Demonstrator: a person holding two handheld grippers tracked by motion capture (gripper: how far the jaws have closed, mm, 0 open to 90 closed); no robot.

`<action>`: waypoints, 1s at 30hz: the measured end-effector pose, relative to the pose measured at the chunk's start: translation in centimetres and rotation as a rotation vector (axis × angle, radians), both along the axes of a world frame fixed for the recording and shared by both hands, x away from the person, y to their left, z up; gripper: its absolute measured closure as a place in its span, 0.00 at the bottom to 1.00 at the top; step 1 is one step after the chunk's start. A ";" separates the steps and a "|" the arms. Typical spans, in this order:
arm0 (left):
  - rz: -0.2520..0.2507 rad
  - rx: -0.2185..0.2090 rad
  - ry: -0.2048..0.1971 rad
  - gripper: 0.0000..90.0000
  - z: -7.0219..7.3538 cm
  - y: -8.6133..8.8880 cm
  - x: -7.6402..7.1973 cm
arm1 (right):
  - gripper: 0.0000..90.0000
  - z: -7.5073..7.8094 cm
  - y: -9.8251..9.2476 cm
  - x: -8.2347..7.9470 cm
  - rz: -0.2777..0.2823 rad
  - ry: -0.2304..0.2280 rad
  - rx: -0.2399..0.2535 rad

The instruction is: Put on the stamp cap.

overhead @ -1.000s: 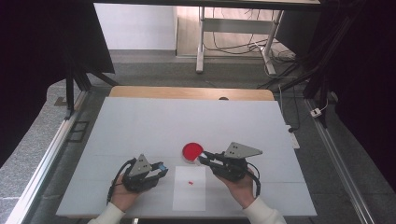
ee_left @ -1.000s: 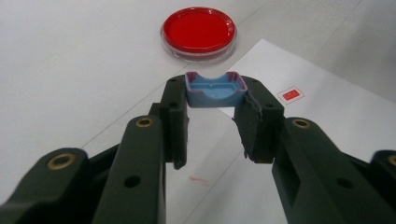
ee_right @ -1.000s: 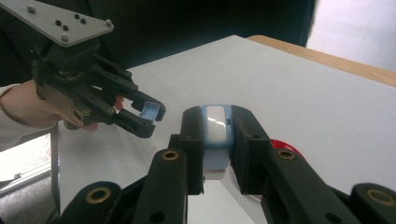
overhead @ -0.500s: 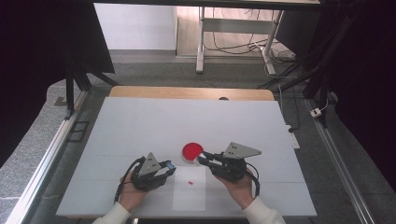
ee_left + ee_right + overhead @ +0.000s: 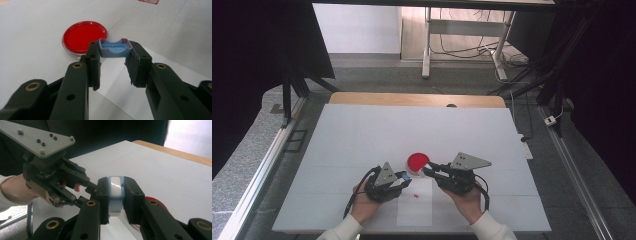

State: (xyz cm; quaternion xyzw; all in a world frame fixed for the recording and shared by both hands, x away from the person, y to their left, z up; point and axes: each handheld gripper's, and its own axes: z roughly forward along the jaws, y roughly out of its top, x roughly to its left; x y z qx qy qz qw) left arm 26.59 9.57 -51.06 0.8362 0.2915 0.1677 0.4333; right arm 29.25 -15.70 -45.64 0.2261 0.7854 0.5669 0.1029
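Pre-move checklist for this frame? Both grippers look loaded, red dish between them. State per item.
1. Left gripper shut on blue cap: ok, clamped at the fingertips.
2. Right gripper shut on blue-white piece: ok, squeezed between both fingers.
3. Cap seated deep in the left fingers: not ok, only its near edge is gripped.
4. Red dish apart from both grippers: ok in the high view, though close to the tips.
5. Small red bit on the white sheet out of the way: ok, it lies nearer the person than the tips.
6. Whether cap and piece line up: cannot tell.

Black tools [image 5: 404, 176], white sleeves [image 5: 339, 231]
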 end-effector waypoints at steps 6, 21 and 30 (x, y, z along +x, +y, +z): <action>-0.008 0.003 -0.008 0.72 0.1 -0.7 0.1 | 0.83 0.0 0.1 -0.1 0.005 -0.004 -0.003; -0.018 0.011 -0.025 0.72 0.0 -2.1 0.4 | 0.83 -0.3 0.4 -0.1 -0.040 0.013 0.008; -0.020 0.027 -0.042 0.72 -0.1 -2.6 0.5 | 0.83 -0.6 0.6 -0.1 -0.083 0.047 0.010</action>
